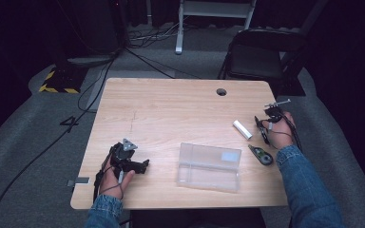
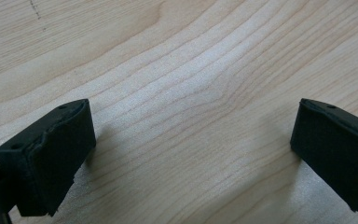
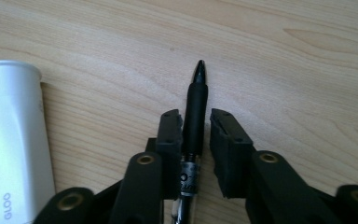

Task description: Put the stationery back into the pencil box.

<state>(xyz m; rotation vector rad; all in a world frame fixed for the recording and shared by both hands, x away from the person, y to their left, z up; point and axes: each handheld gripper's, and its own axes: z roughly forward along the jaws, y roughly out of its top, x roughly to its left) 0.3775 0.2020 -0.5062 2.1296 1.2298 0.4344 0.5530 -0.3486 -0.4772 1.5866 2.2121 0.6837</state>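
Observation:
A black pen [image 3: 196, 100] lies on the wooden table [image 1: 171, 104], its tip pointing away in the right gripper view. My right gripper [image 3: 195, 115] straddles the pen. Its left jaw touches the barrel, while a thin gap shows on the right side, so the jaws stand open around it. In the high view this gripper [image 1: 264, 129] sits near the table's right edge. Next to it lies a white glue stick [image 3: 14, 140] [image 1: 242, 129]. My left gripper [image 2: 193, 154] [image 1: 138, 166] rests at the front left, wide open over bare wood.
A clear plastic box [image 1: 209, 166] lies near the front edge between the hands. A small tape dispenser [image 1: 260, 155] sits by the right forearm. A round cable hole [image 1: 221, 91] is at the far side, and a folding chair [image 1: 256, 54] stands beyond the table.

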